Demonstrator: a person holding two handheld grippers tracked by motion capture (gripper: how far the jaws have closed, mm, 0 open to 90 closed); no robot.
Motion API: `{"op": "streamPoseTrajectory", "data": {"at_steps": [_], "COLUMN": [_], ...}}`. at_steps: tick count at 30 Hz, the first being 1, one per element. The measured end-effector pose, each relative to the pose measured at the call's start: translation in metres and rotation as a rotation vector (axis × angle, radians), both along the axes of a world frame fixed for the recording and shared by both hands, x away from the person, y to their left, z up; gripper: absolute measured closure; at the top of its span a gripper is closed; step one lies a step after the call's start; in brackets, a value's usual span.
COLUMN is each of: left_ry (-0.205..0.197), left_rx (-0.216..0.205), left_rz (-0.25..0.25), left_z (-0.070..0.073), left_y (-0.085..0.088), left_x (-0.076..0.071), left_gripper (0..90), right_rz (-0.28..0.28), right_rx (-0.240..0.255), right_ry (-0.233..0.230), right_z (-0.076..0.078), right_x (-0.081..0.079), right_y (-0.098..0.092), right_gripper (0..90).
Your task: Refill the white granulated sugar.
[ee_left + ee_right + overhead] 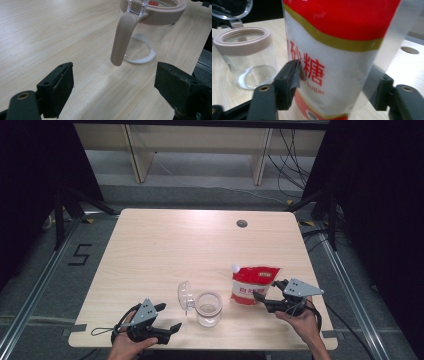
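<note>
Left gripper (167, 318): near table edge, jaws wide, empty. Glass jar (208, 309): lid open, centre front. Right gripper (334, 85): jaws pinching standing sugar pouch (337, 50) beside jar. Risk: soft pouch may buckle, slip or topple toward jar

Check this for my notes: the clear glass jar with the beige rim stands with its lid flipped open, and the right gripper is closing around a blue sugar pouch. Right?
Not quite: the sugar pouch is red and white, not blue, as the right gripper view shows. The clear glass jar does stand with its lid flipped open, and the pouch sits between the right gripper's jaws.
</note>
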State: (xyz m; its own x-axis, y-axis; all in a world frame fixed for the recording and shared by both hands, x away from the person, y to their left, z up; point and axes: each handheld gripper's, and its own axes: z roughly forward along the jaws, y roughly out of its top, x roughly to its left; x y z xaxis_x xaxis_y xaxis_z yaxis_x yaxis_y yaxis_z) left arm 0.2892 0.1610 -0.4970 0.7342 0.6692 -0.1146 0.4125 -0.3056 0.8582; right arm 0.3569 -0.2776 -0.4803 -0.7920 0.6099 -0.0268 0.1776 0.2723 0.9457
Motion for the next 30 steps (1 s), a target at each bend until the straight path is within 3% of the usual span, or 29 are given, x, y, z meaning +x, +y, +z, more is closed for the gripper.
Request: {"op": "streamPoseTrajectory", "data": {"at_steps": [1,4,6,7,8,9,11,12,13,14,15,16,18,19,20,23,24,25,30], "left_ry": [-0.003,-0.006,-0.007,-0.007,-0.007,-0.007,-0.006,-0.008,-0.009,-0.007,-0.007,-0.007,-0.007,-0.006,-0.007,-0.011,-0.018,-0.021,-0.017], "left_rx": [0.002,0.005,0.006,0.006,0.005,0.006,-0.002,0.005,0.006,0.004,0.004,0.002,0.001,0.002,0.007,0.01,0.018,0.015,0.015], "left_rz": [-0.002,-0.006,-0.007,-0.007,-0.006,-0.007,-0.005,-0.006,-0.007,-0.007,-0.007,-0.009,-0.01,-0.011,-0.011,-0.015,-0.023,-0.025,-0.02], "left_z": [0.0,0.001,0.001,0.001,0.001,0.001,0.0,0.001,0.001,0.001,0.001,0.0,0.0,0.0,0.001,0.001,0.001,0.001,0.001], "left_y": [0.0,0.0,0.0,0.0,0.0,0.0,0.0,0.0,0.0,0.0,0.0,0.0,-0.001,0.0,0.0,0.0,0.0,0.0,0.0], "left_x": [0.0,0.0,0.0,0.0,0.0,0.0,0.0,0.0,0.0,0.0,0.0,0.0,0.0,0.0,0.0,0.001,0.001,0.001,0.001], "left_gripper": [15.4,15.4,15.4,15.4,15.4,15.4,15.4,15.4,15.4,15.4,15.4,15.4,15.4,15.4,15.4,15.4,15.4,15.4,15.4], "right_rz": [-0.034,-0.052,-0.088,-0.088,-0.123,-0.143,-0.152,-0.175,-0.181,-0.227,-0.227,-0.26,-0.273,-0.282,-0.299,-0.326,-0.356,-0.365,-0.349], "right_rx": [0.007,-0.015,-0.013,-0.013,-0.023,-0.004,-0.002,0.006,0.007,0.026,0.026,0.019,0.02,0.021,0.043,0.039,0.063,0.079,0.082], "right_ry": [-0.005,-0.021,0.016,0.016,0.001,0.044,0.037,0.054,0.041,0.043,0.043,0.051,0.073,0.049,0.07,0.052,0.065,0.086,0.067], "right_z": [0.0,0.001,0.002,0.002,0.003,0.003,0.003,0.003,0.003,0.003,0.003,0.004,0.005,0.004,0.004,0.005,0.004,0.004,0.003], "right_x": [-0.004,-0.012,-0.019,-0.019,-0.022,-0.026,-0.027,-0.031,-0.031,-0.037,-0.037,-0.042,-0.045,-0.044,-0.049,-0.052,-0.055,-0.058,-0.056], "right_y": [0.003,0.006,0.01,0.01,0.011,0.013,0.015,0.017,0.018,0.021,0.021,0.025,0.026,0.027,0.031,0.033,0.036,0.038,0.035], "right_gripper": [40.4,45.5,46.2,46.2,46.7,46.9,47.0,47.1,47.3,48.4,48.4,49.0,49.2,49.4,50.0,50.1,50.1,50.1,50.4]}}
